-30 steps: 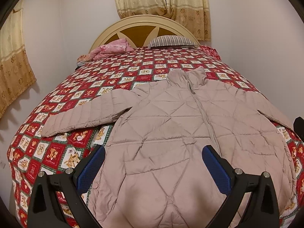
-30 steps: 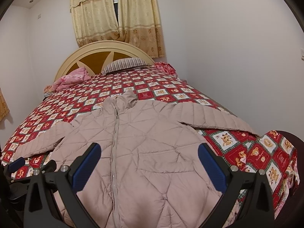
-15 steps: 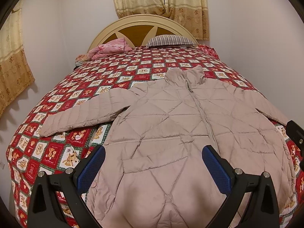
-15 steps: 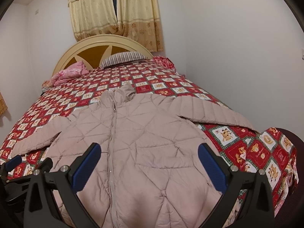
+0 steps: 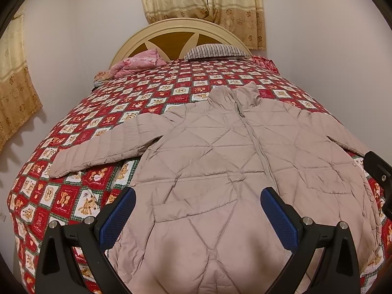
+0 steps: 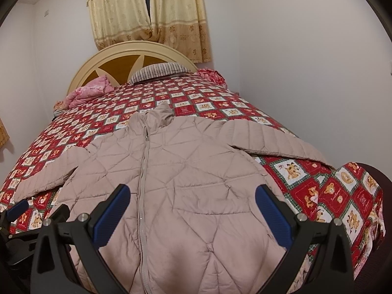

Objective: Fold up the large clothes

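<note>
I can read no brand or label on the beige quilted jacket (image 5: 220, 171); the red bedspread (image 5: 80, 196) has small lettering inside its bear squares, but it is too blurred for me to make out. The jacket lies face up, zipped, across the foot end of the bed, collar toward the headboard (image 5: 181, 34), both sleeves spread out toward the left and right edges. Its hem runs out of the bottom of both wrist views, so I cannot see where it ends. My left gripper (image 5: 198, 210) hovers over the jacket's lower left front with its blue pads (image 5: 117, 218) spread wide, nothing between them. My right gripper (image 6: 191, 208) is likewise wide apart and holding nothing, above the lower right front near the pocket seam. In the right view part of the left gripper shows at the lower left edge, mostly cut off. A striped pillow (image 6: 159, 69) and a pink bundle (image 6: 90, 91) sit at the head end; yellow curtains (image 6: 147, 12) hang behind.
</note>
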Demonstrator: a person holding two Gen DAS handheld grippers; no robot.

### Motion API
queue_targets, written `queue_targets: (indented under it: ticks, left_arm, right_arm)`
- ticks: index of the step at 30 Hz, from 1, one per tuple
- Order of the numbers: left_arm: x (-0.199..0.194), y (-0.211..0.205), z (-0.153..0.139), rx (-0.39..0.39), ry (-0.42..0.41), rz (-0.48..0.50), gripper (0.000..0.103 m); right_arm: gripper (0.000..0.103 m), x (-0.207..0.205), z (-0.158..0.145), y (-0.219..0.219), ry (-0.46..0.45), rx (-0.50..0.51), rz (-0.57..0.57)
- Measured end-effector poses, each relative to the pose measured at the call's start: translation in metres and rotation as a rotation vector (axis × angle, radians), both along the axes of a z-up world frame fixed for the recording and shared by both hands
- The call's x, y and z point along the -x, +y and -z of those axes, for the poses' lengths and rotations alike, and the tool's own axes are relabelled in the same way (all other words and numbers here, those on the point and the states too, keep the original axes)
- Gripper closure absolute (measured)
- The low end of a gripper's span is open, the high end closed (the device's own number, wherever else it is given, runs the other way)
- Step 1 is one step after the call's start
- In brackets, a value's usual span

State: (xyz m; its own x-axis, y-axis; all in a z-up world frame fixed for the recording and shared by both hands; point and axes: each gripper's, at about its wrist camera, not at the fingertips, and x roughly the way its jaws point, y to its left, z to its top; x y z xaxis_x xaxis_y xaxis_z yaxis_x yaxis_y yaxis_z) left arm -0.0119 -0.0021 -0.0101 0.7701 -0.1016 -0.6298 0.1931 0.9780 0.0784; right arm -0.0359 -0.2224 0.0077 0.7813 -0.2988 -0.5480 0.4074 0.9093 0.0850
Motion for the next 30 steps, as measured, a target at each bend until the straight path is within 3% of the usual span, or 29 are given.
queue_targets:
  ticks: [30]
  left_arm:
    - [-0.0007,0.0006,0.0000,-0.004,-0.001,0.000,0.001]
  right_arm:
    - [0.000,-0.0043,-0.0016,0.0037,0.009,0.005,-0.008]
